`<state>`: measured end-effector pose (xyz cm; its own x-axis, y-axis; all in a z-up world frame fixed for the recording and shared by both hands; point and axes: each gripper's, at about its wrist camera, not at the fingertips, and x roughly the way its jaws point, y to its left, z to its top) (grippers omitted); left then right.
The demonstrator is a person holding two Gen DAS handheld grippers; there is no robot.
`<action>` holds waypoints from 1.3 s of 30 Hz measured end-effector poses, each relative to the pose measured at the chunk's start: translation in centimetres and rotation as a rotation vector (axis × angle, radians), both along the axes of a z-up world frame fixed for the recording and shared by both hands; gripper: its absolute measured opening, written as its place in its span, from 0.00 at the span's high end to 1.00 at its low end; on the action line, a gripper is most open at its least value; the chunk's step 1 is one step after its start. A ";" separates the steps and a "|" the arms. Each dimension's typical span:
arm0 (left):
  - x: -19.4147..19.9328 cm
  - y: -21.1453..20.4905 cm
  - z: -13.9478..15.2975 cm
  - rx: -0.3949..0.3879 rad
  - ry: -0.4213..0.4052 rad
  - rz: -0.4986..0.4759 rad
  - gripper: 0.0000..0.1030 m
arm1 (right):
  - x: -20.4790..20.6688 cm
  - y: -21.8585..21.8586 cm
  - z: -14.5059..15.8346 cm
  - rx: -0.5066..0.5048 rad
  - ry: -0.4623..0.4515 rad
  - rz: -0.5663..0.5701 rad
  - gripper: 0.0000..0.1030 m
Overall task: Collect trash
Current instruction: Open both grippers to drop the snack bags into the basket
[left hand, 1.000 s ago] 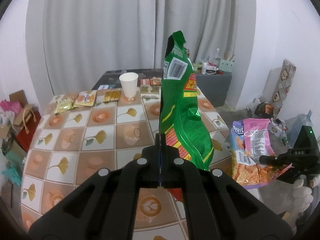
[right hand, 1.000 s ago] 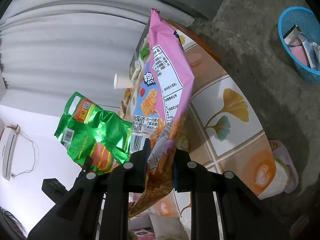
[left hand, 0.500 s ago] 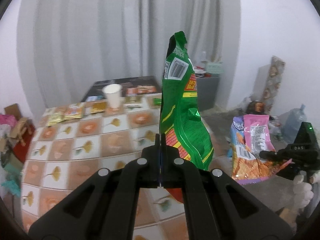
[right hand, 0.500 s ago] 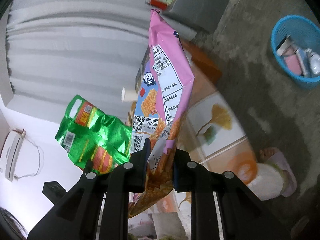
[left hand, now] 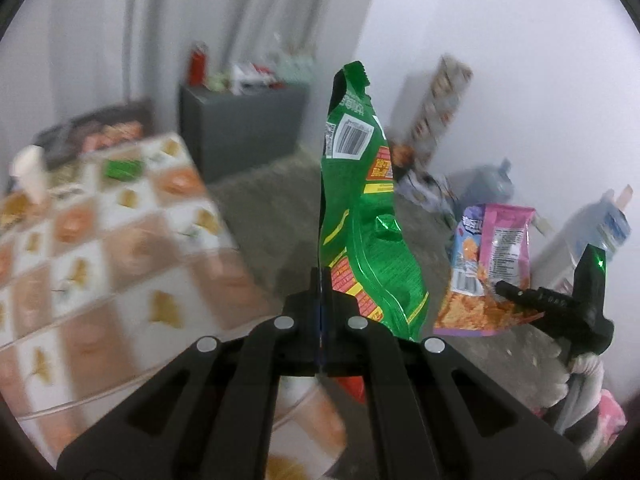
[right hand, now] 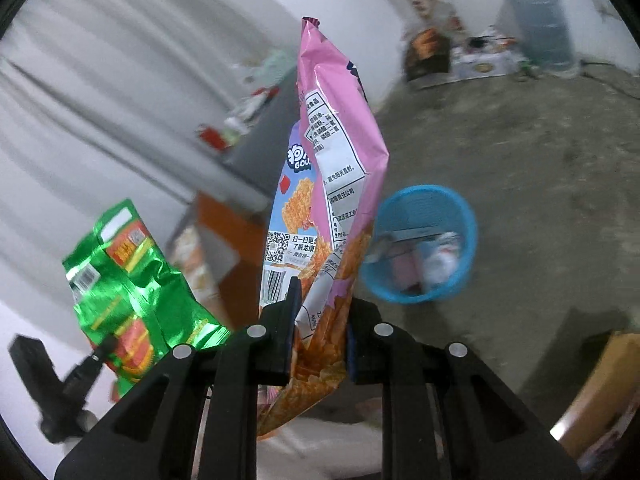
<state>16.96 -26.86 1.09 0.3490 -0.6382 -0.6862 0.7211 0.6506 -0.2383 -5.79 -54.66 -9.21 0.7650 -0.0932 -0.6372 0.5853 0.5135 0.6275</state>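
My left gripper is shut on a green snack bag that stands upright in the air. My right gripper is shut on a pink snack bag, also upright. In the left wrist view the pink bag and right gripper are to the right, above the floor. In the right wrist view the green bag is at the lower left. A blue trash basket with several wrappers inside stands on the floor just right of the pink bag.
The tiled table with a paper cup and several wrappers is to the left. A grey cabinet stands behind. A water jug and boxes line the far wall. A cardboard box is at the lower right.
Both grippers have swung right, away from the table and toward the floor. The blue basket has moved from the upper right edge to the middle of the right wrist view. Both bags stay gripped.
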 end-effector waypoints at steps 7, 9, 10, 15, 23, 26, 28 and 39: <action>3.3 -9.3 -6.4 0.052 0.241 -0.050 1.00 | 1.6 -3.7 -7.7 0.161 0.011 -0.028 0.82; 4.4 -11.0 -7.9 0.044 0.294 -0.045 1.00 | 3.0 -5.7 -10.4 0.237 -0.004 -0.038 0.82; 5.0 -11.8 -8.6 0.046 0.312 -0.037 1.00 | 3.9 -6.5 -11.7 0.267 -0.005 -0.045 0.82; 7.7 -13.4 -11.3 0.074 0.352 0.012 1.00 | 8.8 -9.5 -19.4 0.420 -0.037 -0.093 0.78; 11.2 -15.2 -15.9 0.083 0.500 0.073 1.00 | 9.6 -9.5 -27.8 0.513 0.086 -0.151 0.47; 11.6 -17.2 -17.4 0.085 0.533 0.061 1.00 | 7.3 -9.7 -26.7 0.478 0.050 -0.155 0.47; 11.3 -19.6 -18.7 0.085 0.576 0.049 1.00 | 5.4 -9.9 -25.8 0.462 0.034 -0.168 0.46; 10.6 -24.1 -31.4 0.225 0.853 0.255 0.53 | -2.3 -8.5 -22.9 0.428 0.068 -0.210 0.46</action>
